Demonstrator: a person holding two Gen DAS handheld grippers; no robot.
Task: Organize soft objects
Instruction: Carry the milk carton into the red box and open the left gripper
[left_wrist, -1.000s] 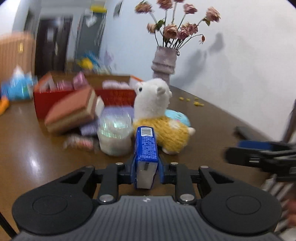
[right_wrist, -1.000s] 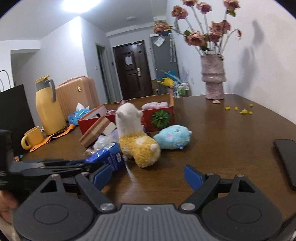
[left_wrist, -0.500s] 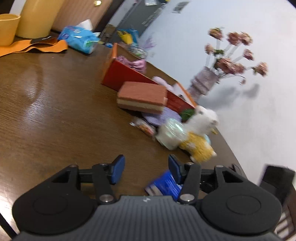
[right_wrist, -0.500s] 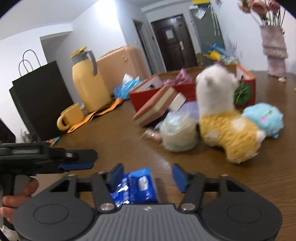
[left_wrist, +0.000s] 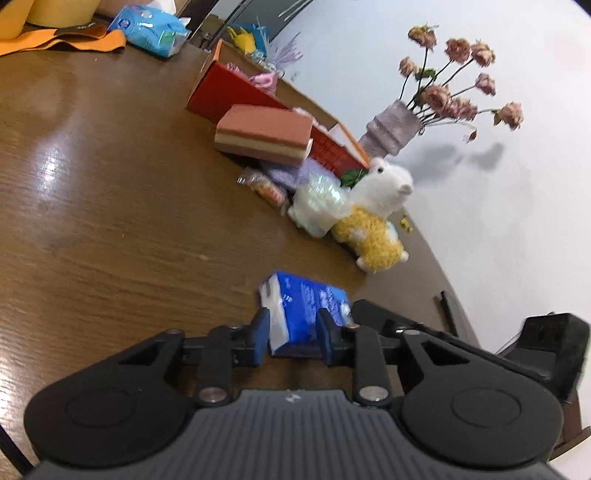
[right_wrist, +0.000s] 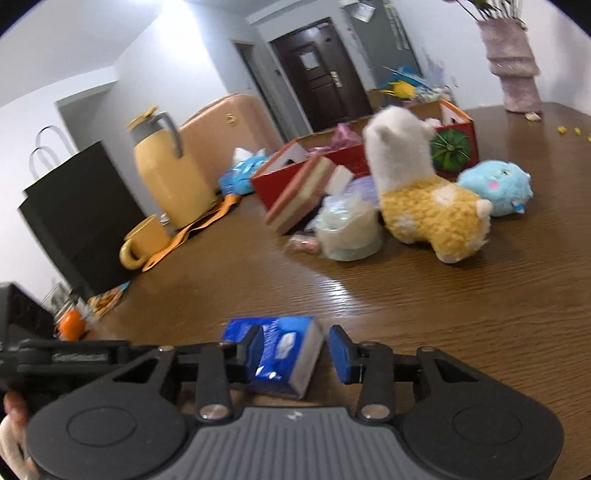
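A blue tissue pack (left_wrist: 303, 314) lies on the brown table between the fingers of my left gripper (left_wrist: 291, 334), which closes on it from both sides. In the right wrist view the same pack (right_wrist: 282, 350) sits between the fingers of my right gripper (right_wrist: 295, 352), which stands open with a gap on the right side. A white and yellow alpaca plush (right_wrist: 417, 192), a blue round plush (right_wrist: 496, 186) and a clear bag of soft stuff (right_wrist: 347, 229) lie further back.
A red cardboard box (right_wrist: 314, 170) holds several items, with a pink sponge block (left_wrist: 264, 134) leaning on it. A vase of flowers (left_wrist: 395, 125), a yellow jug (right_wrist: 166, 166), a yellow mug (right_wrist: 142, 242), a black bag (right_wrist: 74, 210) and a phone (left_wrist: 448, 314) stand around the table.
The left gripper let the pack drop onto the table, swung over it, and now closes on it again. The right gripper moved down and now straddles the pack too.
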